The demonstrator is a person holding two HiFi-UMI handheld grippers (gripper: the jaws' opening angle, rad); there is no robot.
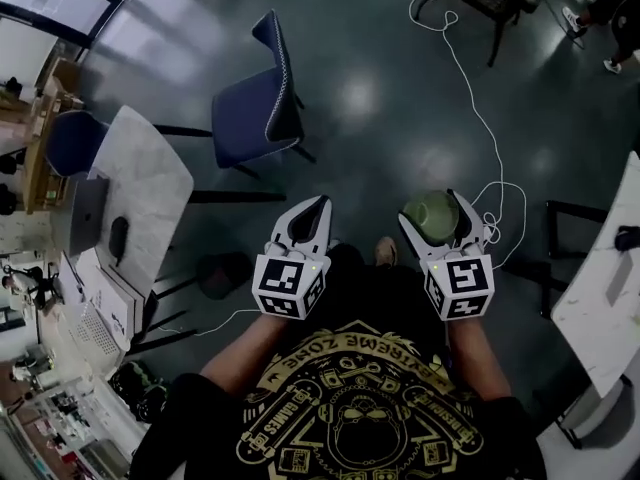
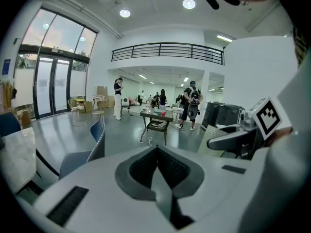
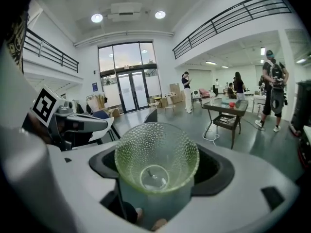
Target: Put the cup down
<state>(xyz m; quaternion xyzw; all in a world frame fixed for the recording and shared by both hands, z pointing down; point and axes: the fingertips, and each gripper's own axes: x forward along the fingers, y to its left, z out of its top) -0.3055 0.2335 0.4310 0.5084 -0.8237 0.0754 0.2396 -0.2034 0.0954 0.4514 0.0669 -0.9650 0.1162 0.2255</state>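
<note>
Right gripper [image 1: 433, 206] has its two jaws clamped on the cup [image 3: 156, 158], one on each side. They're only as far apart as the cup is wide. It's a clear greenish glass with a bumpy dotted texture. In the right gripper view you look straight down into its mouth and can see the round base at the bottom. In the head view it's the green blob right of centre, sitting between the jaw tips. The cup is up in the air over the dark shiny floor [image 1: 400, 98], not resting on anything.

Left gripper [image 1: 321, 205] is holding nothing. Its jaws are pressed together, the dark pads meeting in a point at mid-frame in the left gripper view, with no gap between them. In the head view it sits just left of centre, level with the other gripper and a bit apart from it.

Around them: a blue chair [image 1: 255, 108] in the upper middle of the head view, a marble-topped table [image 1: 150, 193] at the left edge and a white table [image 1: 600, 288] at the right edge. A white cable [image 1: 478, 118] snakes across the floor from the top of the frame down toward the right gripper. The person's black and gold shirt [image 1: 350, 408] fills the bottom.
</note>
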